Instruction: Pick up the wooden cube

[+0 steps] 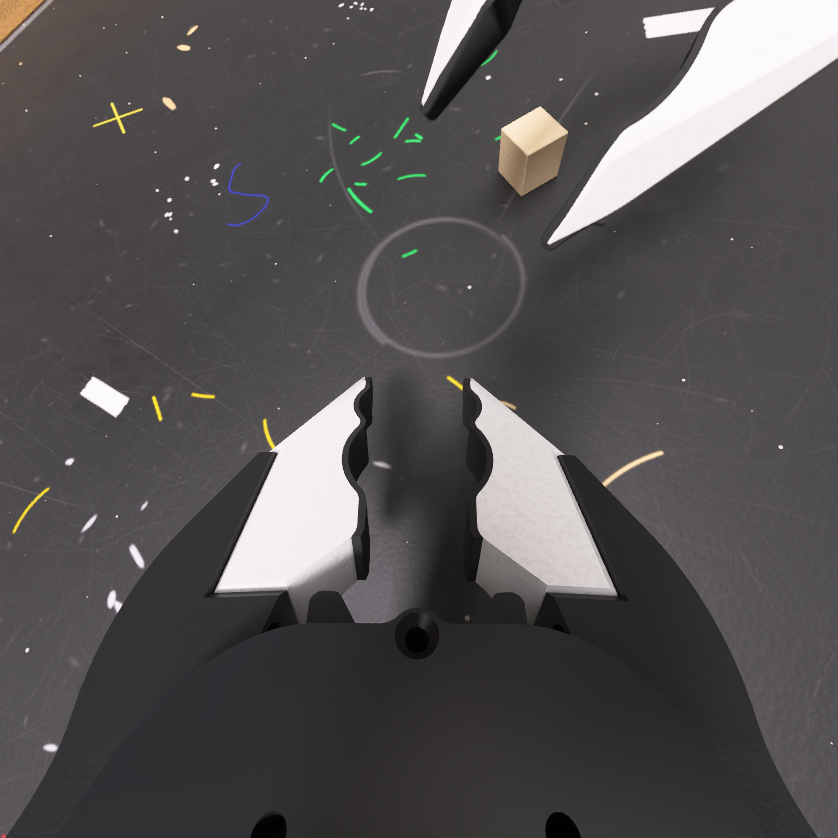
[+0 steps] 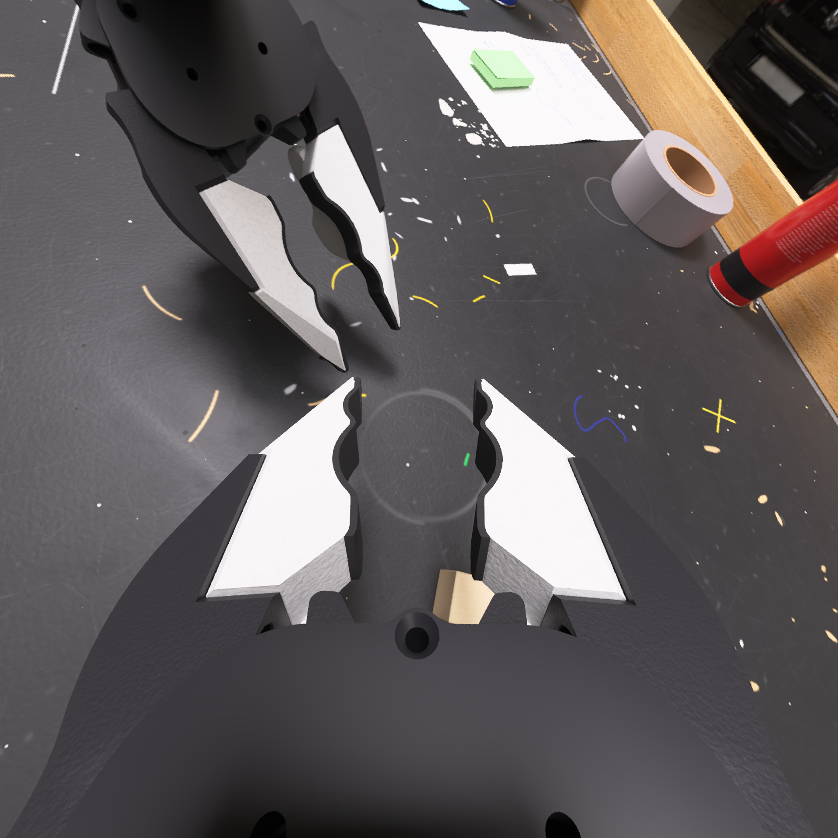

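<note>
The wooden cube (image 1: 533, 149) is a small pale block standing on the dark mat. In the left wrist view it stands between the two white fingers of my right gripper (image 1: 489, 177), with a gap on each side. In the right wrist view my right gripper (image 2: 418, 383) is open, and the cube (image 2: 460, 598) shows deep between its fingers, close to the right-hand one. My left gripper (image 1: 417, 383) is open and empty, well short of the cube. It also shows in the right wrist view (image 2: 368, 345), pointing toward my right gripper.
A grey roll of tape (image 2: 671, 190) and a lying red can (image 2: 780, 254) sit by the wooden table edge (image 2: 680, 90). A white sheet (image 2: 567, 118) carries a green pad (image 2: 501, 68). A faint ring mark (image 1: 442, 288) lies between the grippers.
</note>
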